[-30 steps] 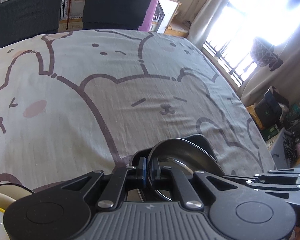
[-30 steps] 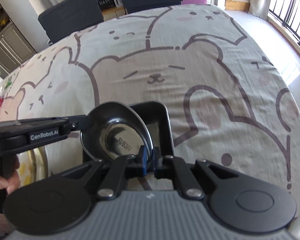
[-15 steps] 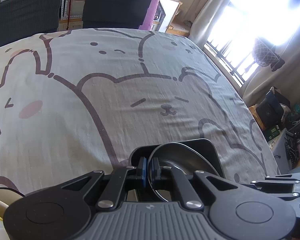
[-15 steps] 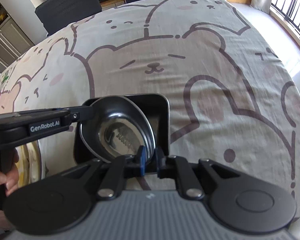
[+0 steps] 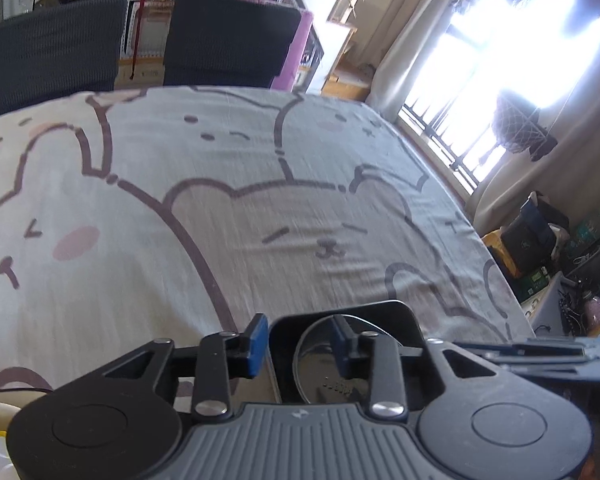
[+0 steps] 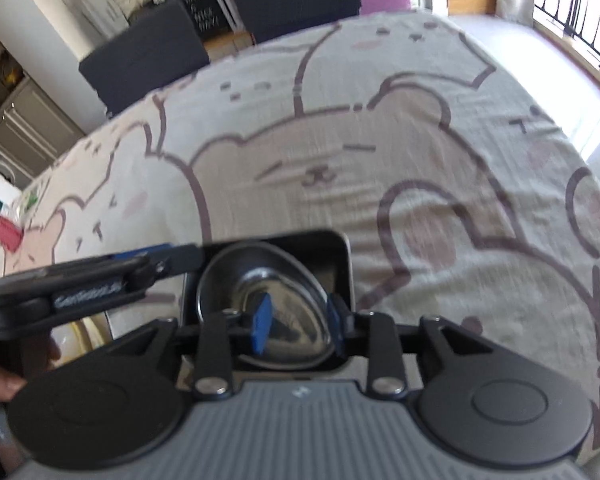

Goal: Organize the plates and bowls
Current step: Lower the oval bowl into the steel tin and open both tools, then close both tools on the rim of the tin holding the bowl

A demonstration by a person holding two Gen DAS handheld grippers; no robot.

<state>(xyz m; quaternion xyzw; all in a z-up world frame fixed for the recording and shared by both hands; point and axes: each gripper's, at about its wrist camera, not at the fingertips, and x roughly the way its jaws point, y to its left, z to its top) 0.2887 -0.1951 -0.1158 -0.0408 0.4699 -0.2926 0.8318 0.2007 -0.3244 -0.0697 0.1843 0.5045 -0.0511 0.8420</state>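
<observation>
A round metal bowl (image 6: 260,300) sits inside a black square plate (image 6: 340,248) on the bear-print tablecloth. It also shows in the left wrist view (image 5: 324,360), inside the same plate (image 5: 396,312). My left gripper (image 5: 300,344) is open, its blue pads astride the plate's left edge and the bowl's rim. My right gripper (image 6: 298,326) is open, its pads on either side of the bowl's right rim. The left gripper's body (image 6: 84,292) reaches in from the left in the right wrist view.
A cream plate (image 6: 80,336) lies to the left of the black plate, partly hidden. Two dark chairs (image 5: 140,44) stand at the table's far edge. The window and clutter (image 5: 540,232) are on the right, past the table edge.
Both grippers were shut on the bowl's rim and have opened. The bowl has come down into the black plate and rests there.
</observation>
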